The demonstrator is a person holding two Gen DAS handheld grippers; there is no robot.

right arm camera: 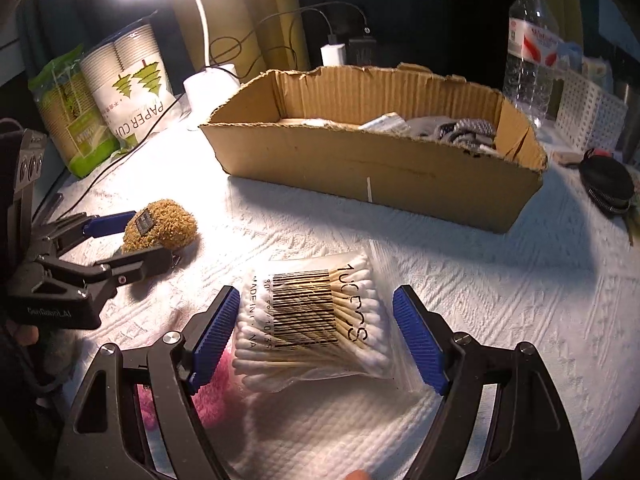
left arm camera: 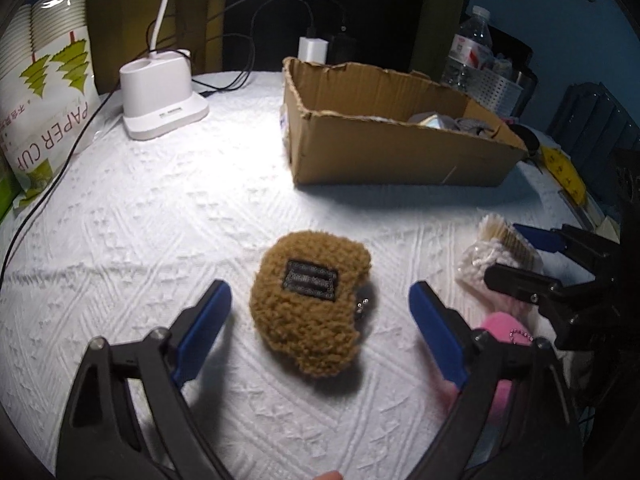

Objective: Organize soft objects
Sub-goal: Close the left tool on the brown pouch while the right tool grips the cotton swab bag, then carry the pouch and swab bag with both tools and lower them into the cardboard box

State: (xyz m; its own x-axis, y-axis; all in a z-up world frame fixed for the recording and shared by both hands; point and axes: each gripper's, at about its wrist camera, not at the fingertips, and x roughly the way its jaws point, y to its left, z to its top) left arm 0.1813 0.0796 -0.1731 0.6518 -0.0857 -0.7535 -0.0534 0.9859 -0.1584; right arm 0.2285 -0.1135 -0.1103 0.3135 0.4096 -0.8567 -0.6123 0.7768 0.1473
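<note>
A brown fuzzy pouch (left arm camera: 310, 304) with a dark label lies on the white cloth between the open fingers of my left gripper (left arm camera: 320, 312); it also shows in the right wrist view (right arm camera: 160, 226). A clear bag of cotton swabs (right arm camera: 316, 320) lies between the open fingers of my right gripper (right arm camera: 316, 340), and shows in the left wrist view (left arm camera: 494, 252). A pink fluffy object (right arm camera: 218, 388) lies partly under the swab bag and the left finger of my right gripper. A cardboard box (left arm camera: 400, 148) holding several items stands behind.
A white lamp base (left arm camera: 160, 96) and a paper cup pack (left arm camera: 44, 92) stand at the back left, with cables. A water bottle (right arm camera: 530, 48) and white basket (right arm camera: 588, 112) stand at the back right. A black zip pouch (right arm camera: 606, 186) lies right.
</note>
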